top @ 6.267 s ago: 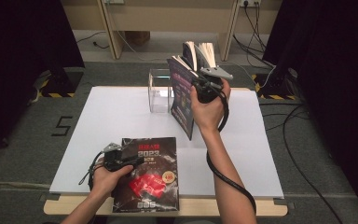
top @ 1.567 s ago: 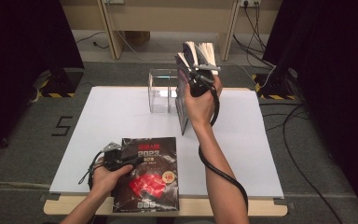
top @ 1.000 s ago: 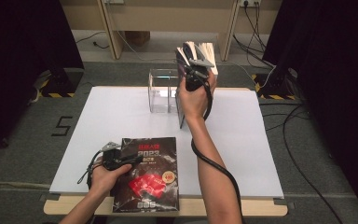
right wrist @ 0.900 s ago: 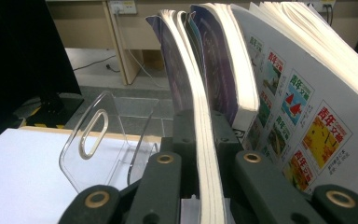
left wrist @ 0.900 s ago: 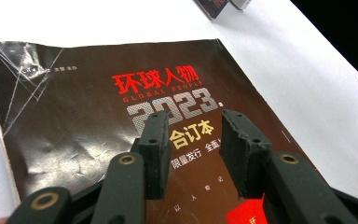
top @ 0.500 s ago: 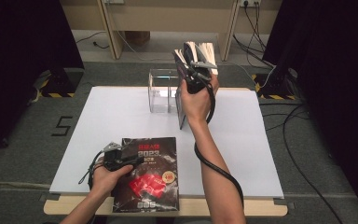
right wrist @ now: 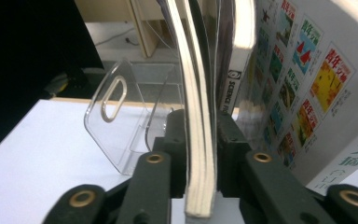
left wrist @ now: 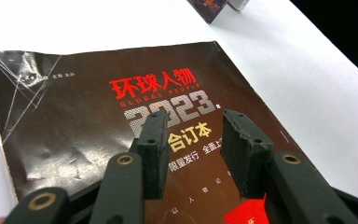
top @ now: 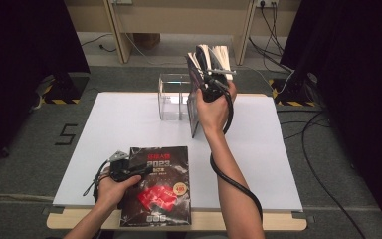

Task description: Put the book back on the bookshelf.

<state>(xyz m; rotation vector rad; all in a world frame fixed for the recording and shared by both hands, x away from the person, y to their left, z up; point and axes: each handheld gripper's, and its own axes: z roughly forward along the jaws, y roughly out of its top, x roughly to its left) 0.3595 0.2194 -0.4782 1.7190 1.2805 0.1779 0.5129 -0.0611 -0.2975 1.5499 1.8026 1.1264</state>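
Note:
A dark magazine with red lettering (top: 159,184) (left wrist: 121,107) lies flat at the table's front edge. My left gripper (top: 138,168) (left wrist: 193,135) hovers over its cover, open, with nothing between the jaws. A second thick magazine (top: 195,114) (right wrist: 199,140) stands upright beside a clear acrylic holder (top: 171,97) (right wrist: 121,121). My right gripper (top: 204,79) (right wrist: 200,140) grips its top edge, one pad pressing on each side. These jaws have just been closing on the magazine.
More books (top: 219,54) (right wrist: 240,56) stand behind the held magazine, one with a colourful cover (right wrist: 307,84). A white board (top: 129,119) covers the table. Cables lie on the grey floor (top: 328,149) at the right.
The right hand has carried the upright magazine left, against the clear holder, and has barely shifted over the last second. The left hand and the flat magazine have not moved.

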